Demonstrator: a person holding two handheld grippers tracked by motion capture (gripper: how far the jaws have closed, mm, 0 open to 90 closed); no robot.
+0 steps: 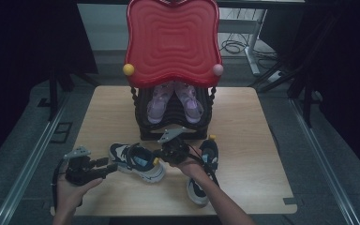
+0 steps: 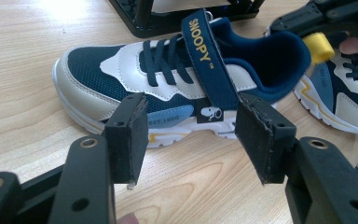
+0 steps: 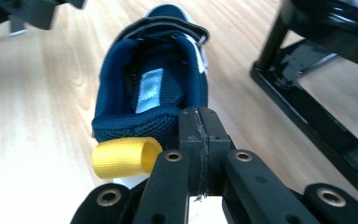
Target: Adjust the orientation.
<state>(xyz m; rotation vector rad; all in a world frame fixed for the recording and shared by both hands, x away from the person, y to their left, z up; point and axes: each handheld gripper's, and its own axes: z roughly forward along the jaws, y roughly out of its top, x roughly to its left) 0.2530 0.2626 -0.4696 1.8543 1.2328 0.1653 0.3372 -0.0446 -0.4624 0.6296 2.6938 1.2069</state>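
**Right gripper shut at the sneaker's heel**

The right gripper (image 3: 199, 140) has its jaws pressed together against the heel collar of the navy-and-white sneaker (image 1: 138, 161), beside its yellow pull loop (image 3: 123, 157); whether they pinch fabric is unclear; the left gripper (image 2: 191, 140) stands wide apart, empty, facing the sneaker's side; the sneaker lies on the wooden table (image 1: 248, 140) before the black shoe rack (image 1: 143, 131); a second sneaker (image 1: 201, 183) lies near.

We read "SNOOPY" with a small trademark sign in yellow letters along the navy strap (image 2: 204, 51) of the left sneaker (image 2: 168, 88) in the left gripper view. On the pale blue panel (image 2: 170, 118) at its side we make out "EST 1950". A small white tag (image 2: 210, 112) at the strap's end carries a tiny figure, too small for us to read any words.
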